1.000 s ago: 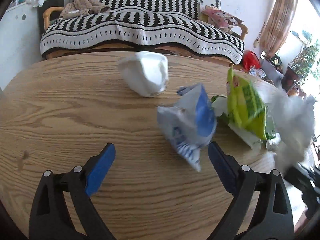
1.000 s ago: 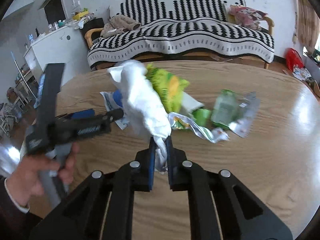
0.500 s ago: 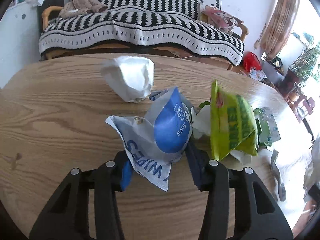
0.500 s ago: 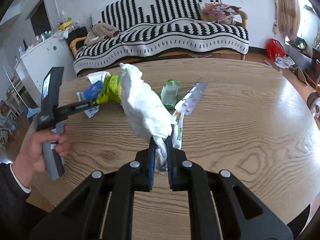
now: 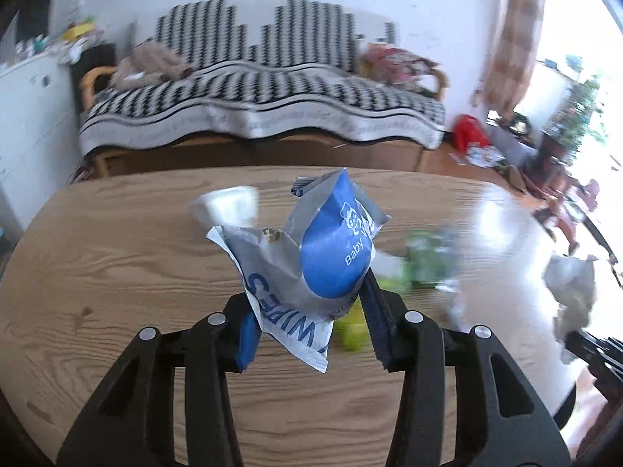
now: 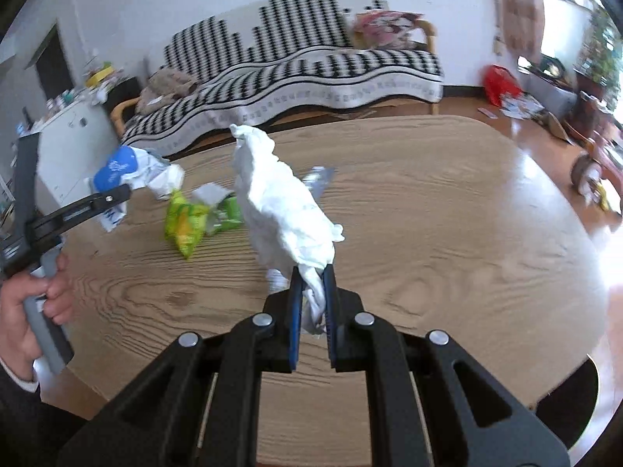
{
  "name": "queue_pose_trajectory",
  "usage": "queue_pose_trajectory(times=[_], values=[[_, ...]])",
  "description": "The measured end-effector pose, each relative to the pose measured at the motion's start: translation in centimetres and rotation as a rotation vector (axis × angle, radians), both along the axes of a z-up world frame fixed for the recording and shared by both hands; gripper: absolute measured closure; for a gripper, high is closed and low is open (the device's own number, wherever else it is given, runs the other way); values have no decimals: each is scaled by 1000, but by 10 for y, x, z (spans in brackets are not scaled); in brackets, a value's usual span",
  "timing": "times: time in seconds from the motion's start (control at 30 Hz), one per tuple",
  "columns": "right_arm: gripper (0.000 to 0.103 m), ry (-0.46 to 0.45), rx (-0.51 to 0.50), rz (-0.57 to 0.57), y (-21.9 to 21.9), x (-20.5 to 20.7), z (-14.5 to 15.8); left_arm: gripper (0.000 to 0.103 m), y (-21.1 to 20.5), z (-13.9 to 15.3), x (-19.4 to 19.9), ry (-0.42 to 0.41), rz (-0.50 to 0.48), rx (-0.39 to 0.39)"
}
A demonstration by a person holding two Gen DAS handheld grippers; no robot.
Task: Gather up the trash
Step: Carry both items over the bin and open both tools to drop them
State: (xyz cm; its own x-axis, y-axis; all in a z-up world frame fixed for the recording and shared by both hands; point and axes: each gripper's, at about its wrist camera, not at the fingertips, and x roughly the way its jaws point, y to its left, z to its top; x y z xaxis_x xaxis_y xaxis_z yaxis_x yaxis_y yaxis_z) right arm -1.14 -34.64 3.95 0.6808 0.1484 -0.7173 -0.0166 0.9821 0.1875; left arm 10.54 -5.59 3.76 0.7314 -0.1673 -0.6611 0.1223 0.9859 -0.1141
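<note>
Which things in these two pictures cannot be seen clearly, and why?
- Left wrist view: green wrappers and crumpled white paper on the table are smeared by motion; print unreadable.
- Left wrist view: the baby wipes pack in the left tongs hides the table behind it.
- Right wrist view: the white tissue in the right tongs covers most of a silver wrapper.
- No trash bin appears in either view.
</note>
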Motion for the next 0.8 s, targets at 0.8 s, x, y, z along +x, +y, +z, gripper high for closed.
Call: queue_pose_trajectory(times=[0.8], values=[[92,179,18,-778,-331,-206,-48,58,-414,-54,-160,83,-816,2]])
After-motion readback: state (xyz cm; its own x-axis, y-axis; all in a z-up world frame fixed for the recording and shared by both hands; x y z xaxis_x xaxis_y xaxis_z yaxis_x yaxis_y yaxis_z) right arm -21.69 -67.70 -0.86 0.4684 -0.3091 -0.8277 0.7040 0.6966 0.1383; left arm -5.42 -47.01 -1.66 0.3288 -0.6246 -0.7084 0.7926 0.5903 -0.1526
